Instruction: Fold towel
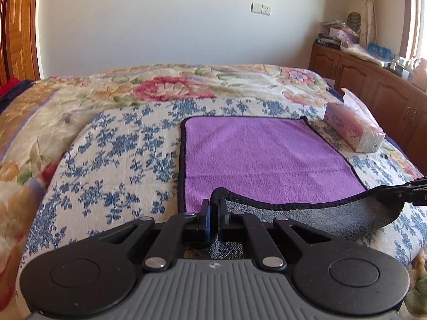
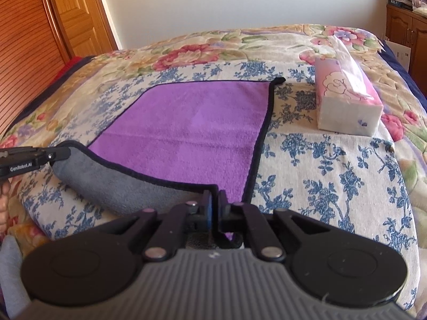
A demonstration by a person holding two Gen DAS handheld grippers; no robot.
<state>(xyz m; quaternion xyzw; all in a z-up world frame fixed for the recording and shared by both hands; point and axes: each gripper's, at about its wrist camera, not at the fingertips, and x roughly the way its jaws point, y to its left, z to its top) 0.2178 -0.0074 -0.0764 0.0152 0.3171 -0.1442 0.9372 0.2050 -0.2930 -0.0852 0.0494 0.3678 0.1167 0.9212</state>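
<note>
Where readable, "COTTON" on tissue pack (image 1: 355,130)

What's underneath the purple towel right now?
The towel lies on the blue-flowered cloth over the bed. Its near edge, lifted by both grippers, shows a grey underside. Whatever lies beneath the flat part is covered.

A big bed (image 1: 106,138) fills the room in front of the claws. It has a blanket with pink and red flowers, and on top a cloth with little blue flowers (image 2: 320,160). Far ahead stands a plain white wall (image 1: 173,26) with a white switch plate (image 1: 261,8) on it. Off to the left is a brown wooden door (image 2: 77,13). Off to the right runs a low wooden cabinet (image 1: 373,88) with boxes and small things piled on top. Past it hangs a curtain (image 1: 367,5) by a bright window (image 1: 420,18). Sunlight falls on the bed.
</note>
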